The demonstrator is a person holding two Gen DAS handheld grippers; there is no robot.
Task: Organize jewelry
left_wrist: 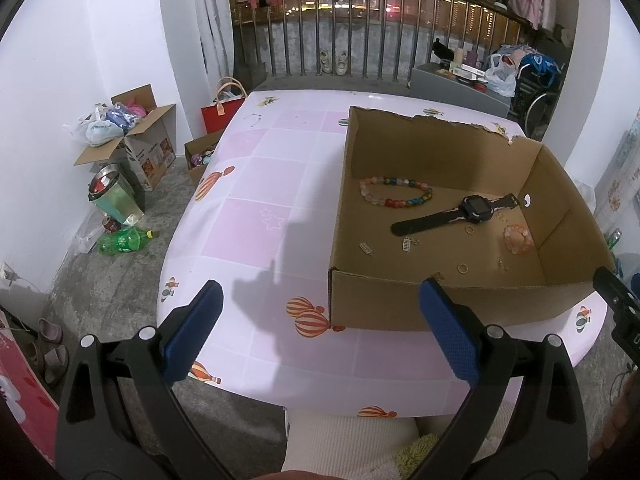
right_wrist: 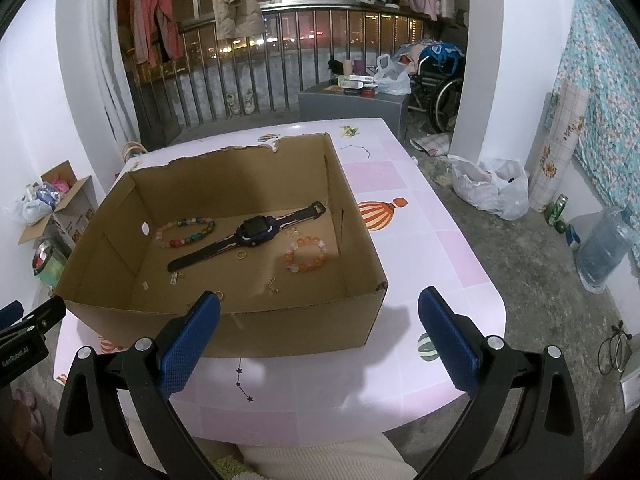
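Both tools hang back at the near edge of the desk (left_wrist: pixel 256 184), and nothing is in hand. The left hand-held gripper (left_wrist: pixel 320 328) has its blue pads spread wide with only air between them; the right hand-held gripper (right_wrist: pixel 320 332) matches it, wide apart and empty.

All the jewelry sits inside the cardboard box (right_wrist: pixel 360 312), which stands on the desk's right half in the left view. On its floor lies a multicoloured bead bracelet (right_wrist: pixel 185 232) toward the far left, a dark watch (right_wrist: pixel 250 234) stretched diagonally across the middle, and an orange bead bracelet (right_wrist: pixel 306 254) just to its right. Nearer the front wall are small bits: gold rings (left_wrist: pixel 463 268), little charms (left_wrist: pixel 407 245), a fine chain (right_wrist: pixel 272 283) (too small to read clearly).

My read is that either the collecting is done or a sort within the box is about to start; no piece lies visibly outside the box, though I can't rule out something tiny.

Any next reach must clear the near wall of the box and come down from above. The walls stand tall and the far rim is torn ragged, so fingers have to drop in steeply. The box floor offers open room around the orange bracelet; the rings near the front wall are cramped. The desk to the left of the box is free for laying things out.
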